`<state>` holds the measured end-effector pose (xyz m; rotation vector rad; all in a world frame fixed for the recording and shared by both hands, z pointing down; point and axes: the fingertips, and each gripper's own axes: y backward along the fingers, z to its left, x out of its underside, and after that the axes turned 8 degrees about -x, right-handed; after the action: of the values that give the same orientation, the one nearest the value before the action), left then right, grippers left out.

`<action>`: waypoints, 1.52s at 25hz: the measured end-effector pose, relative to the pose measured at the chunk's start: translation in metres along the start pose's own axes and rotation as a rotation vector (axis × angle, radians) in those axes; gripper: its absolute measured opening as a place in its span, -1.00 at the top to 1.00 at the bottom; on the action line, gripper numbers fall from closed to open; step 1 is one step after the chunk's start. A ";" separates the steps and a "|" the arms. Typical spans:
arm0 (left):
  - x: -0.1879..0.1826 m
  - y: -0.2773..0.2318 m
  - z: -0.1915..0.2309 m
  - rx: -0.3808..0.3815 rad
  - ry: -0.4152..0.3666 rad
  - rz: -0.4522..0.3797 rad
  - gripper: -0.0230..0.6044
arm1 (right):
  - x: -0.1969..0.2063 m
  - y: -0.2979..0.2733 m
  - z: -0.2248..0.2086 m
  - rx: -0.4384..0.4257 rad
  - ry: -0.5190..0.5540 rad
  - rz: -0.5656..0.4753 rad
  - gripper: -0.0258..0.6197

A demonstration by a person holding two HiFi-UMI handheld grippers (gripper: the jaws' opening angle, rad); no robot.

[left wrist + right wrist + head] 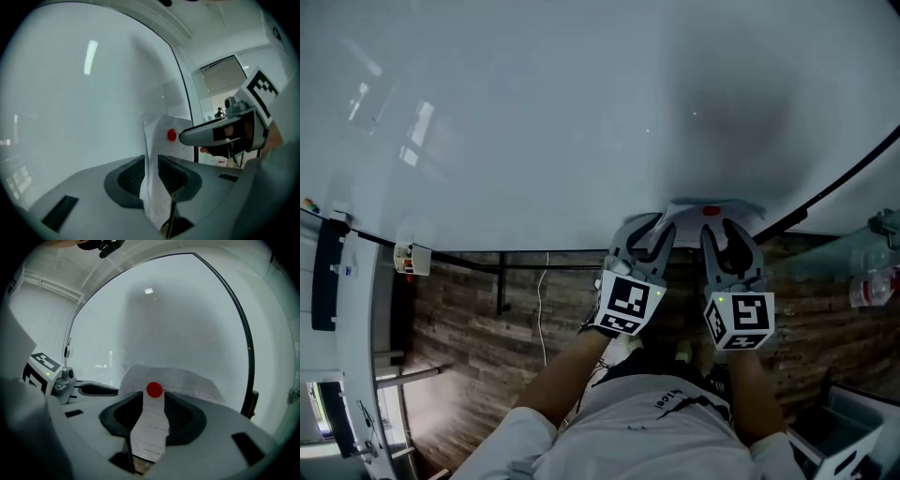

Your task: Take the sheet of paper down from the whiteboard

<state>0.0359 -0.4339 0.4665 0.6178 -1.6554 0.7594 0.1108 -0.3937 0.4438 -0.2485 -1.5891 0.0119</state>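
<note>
The white printed sheet of paper (pixel 689 214) hangs low on the whiteboard (pixel 581 122) under a round red magnet (pixel 710 211). My left gripper (pixel 652 236) is shut on the sheet's left edge; in the left gripper view the paper (pixel 151 187) runs edge-on between the pads, buckled away from the board. My right gripper (pixel 727 239) stands open at the magnet. In the right gripper view the red magnet (pixel 154 389) sits between the fingertips without touching them, and the sheet (pixel 150 430) shows through the gap. The right gripper (pixel 220 133) shows beside the magnet (pixel 172 135).
The whiteboard's black frame edge (pixel 834 183) curves down at the right. A small holder with markers (pixel 411 258) hangs at the board's lower left. Plastic bottles (pixel 874 281) stand at the right and a grey bin (pixel 848 436) at the lower right on the wood-pattern floor (pixel 487 319).
</note>
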 end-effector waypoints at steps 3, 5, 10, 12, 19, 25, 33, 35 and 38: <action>0.001 -0.001 -0.001 0.002 -0.017 0.000 0.62 | 0.001 -0.003 -0.002 0.006 -0.018 -0.002 0.51; 0.004 0.000 0.000 0.000 -0.023 0.009 0.62 | 0.002 -0.004 0.000 0.008 -0.024 -0.005 0.51; 0.008 0.002 -0.002 0.013 -0.037 0.016 0.62 | 0.002 -0.008 0.004 0.012 -0.028 -0.008 0.51; 0.009 0.001 -0.001 0.011 -0.033 0.019 0.64 | 0.002 -0.009 0.003 0.014 -0.029 -0.010 0.51; 0.006 -0.003 -0.001 0.024 -0.040 0.017 0.71 | 0.001 -0.013 0.004 0.029 -0.016 -0.009 0.51; 0.005 -0.004 0.002 0.008 -0.047 0.015 0.84 | 0.001 -0.022 0.001 0.061 -0.005 -0.010 0.48; 0.003 0.000 0.001 0.013 -0.044 0.012 0.89 | 0.003 -0.022 -0.002 0.096 -0.015 -0.004 0.48; 0.003 0.001 -0.001 0.016 -0.033 0.019 0.89 | 0.003 -0.023 -0.003 0.088 -0.016 0.004 0.52; 0.002 0.003 -0.005 0.018 -0.011 0.030 0.89 | 0.003 -0.022 -0.004 0.060 -0.019 0.012 0.54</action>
<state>0.0361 -0.4284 0.4687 0.6116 -1.6726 0.7945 0.1115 -0.4150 0.4506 -0.2112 -1.6038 0.0717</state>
